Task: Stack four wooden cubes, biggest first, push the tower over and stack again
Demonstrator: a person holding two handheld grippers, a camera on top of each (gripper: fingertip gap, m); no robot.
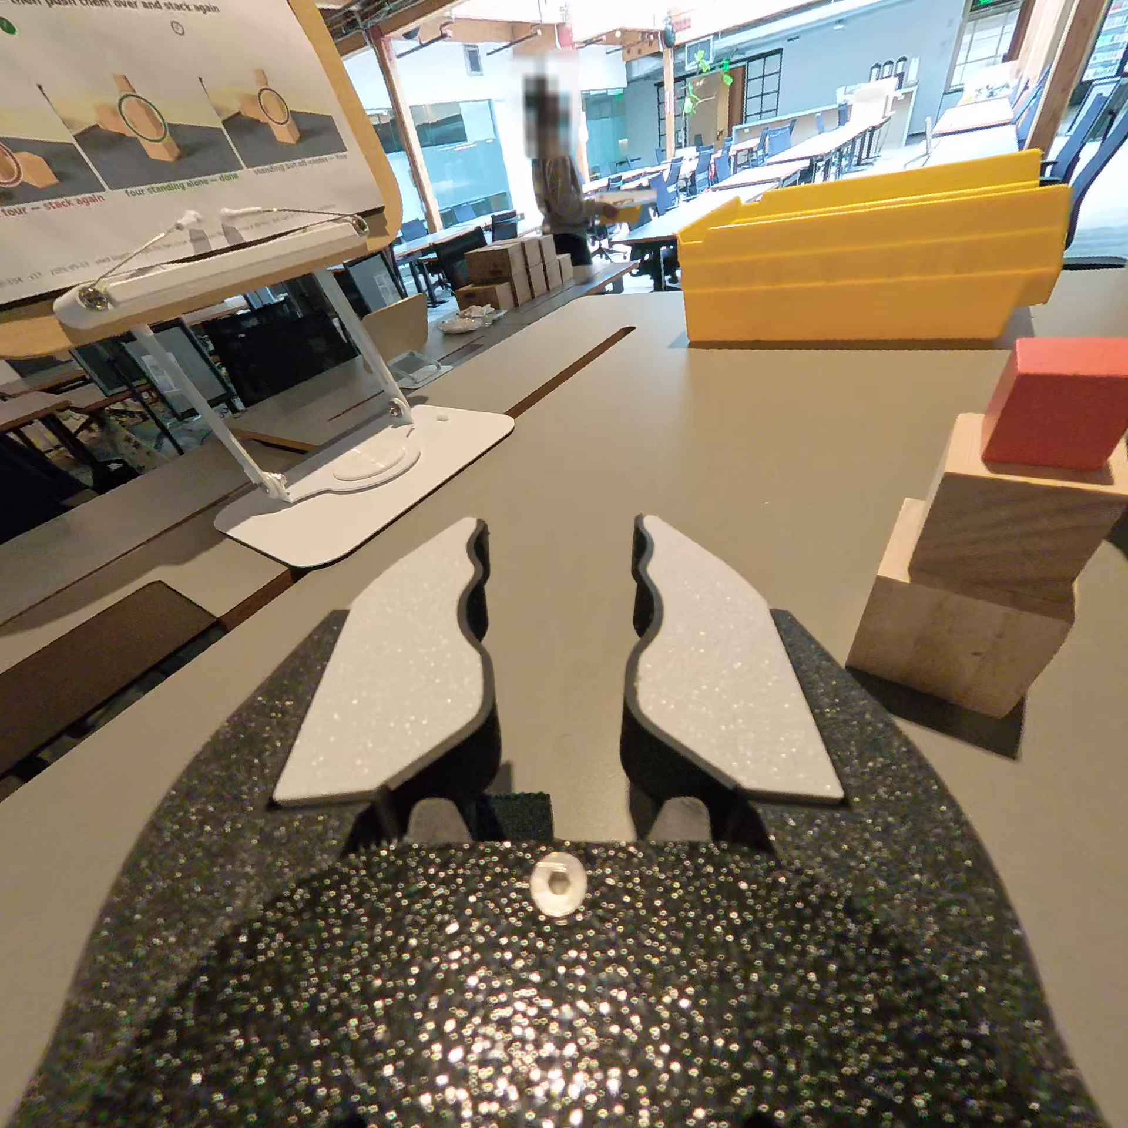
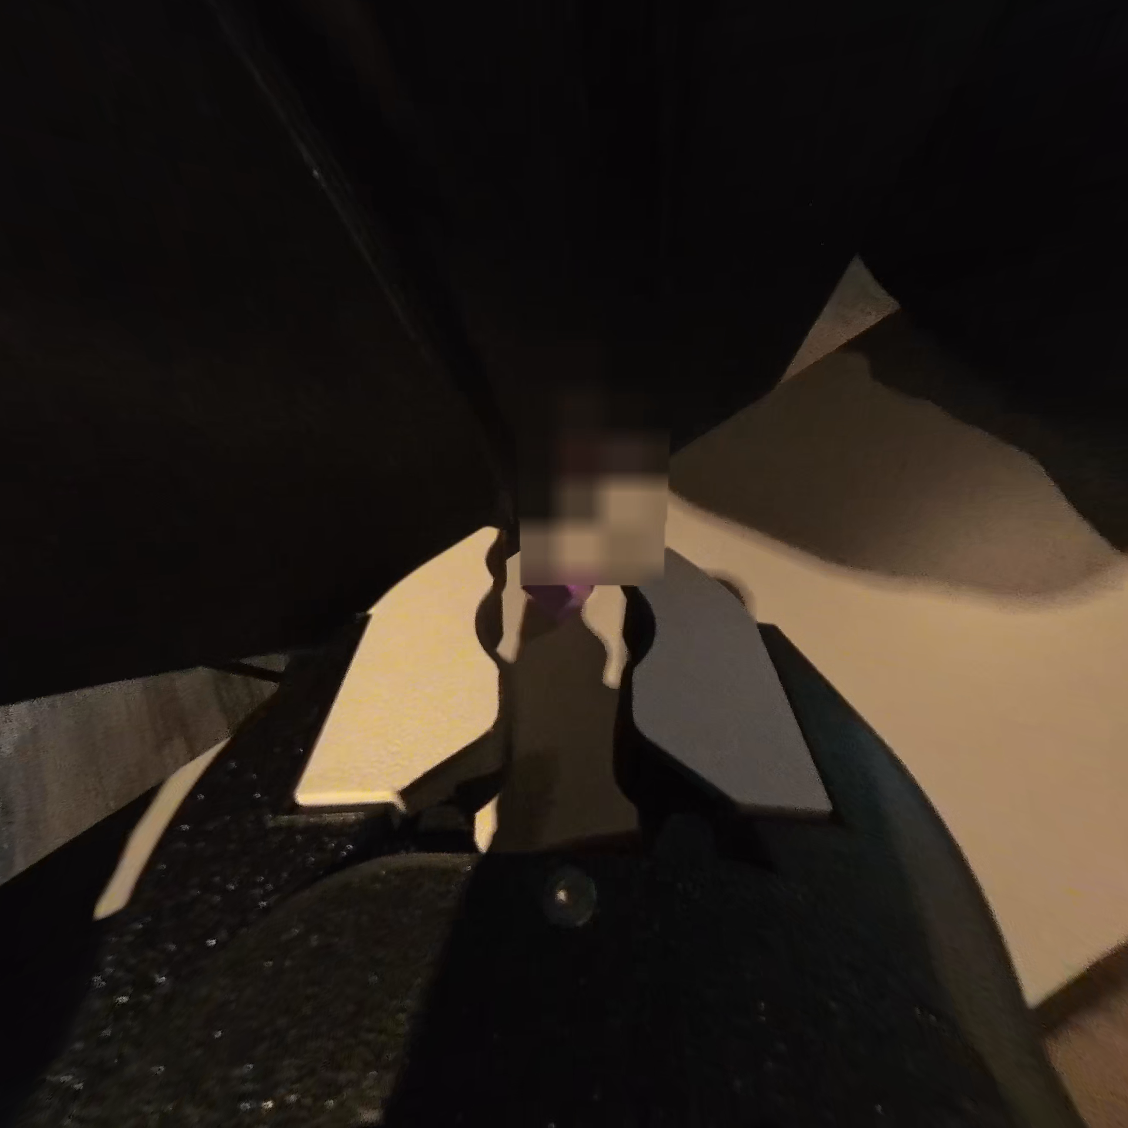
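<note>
you're holding the left gripper [image 1: 558, 595] wide and empty left of the tower [image 1: 1001, 549], red cube [image 1: 1065, 403] topping two wooden ones, light, rigid, likely best pinched on flat sides; the dim right gripper [image 2: 564, 616] looks apart.

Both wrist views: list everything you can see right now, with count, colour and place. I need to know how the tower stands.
Cubes: three in view, stacked at right; big plain wood one on the table, a smaller plain one on it, red cube on top; a fourth is not visible.
Table: one, grey.
Bins: yellow, nested, far right.
Stand: one, white, far left, holding an instruction sheet.
Boxes: cardboard, far table.
Person: one, background.
Left gripper: jaws open, empty, left of the stack.
Right gripper: view dark and blurred; jaws apart, hold unclear.
</note>
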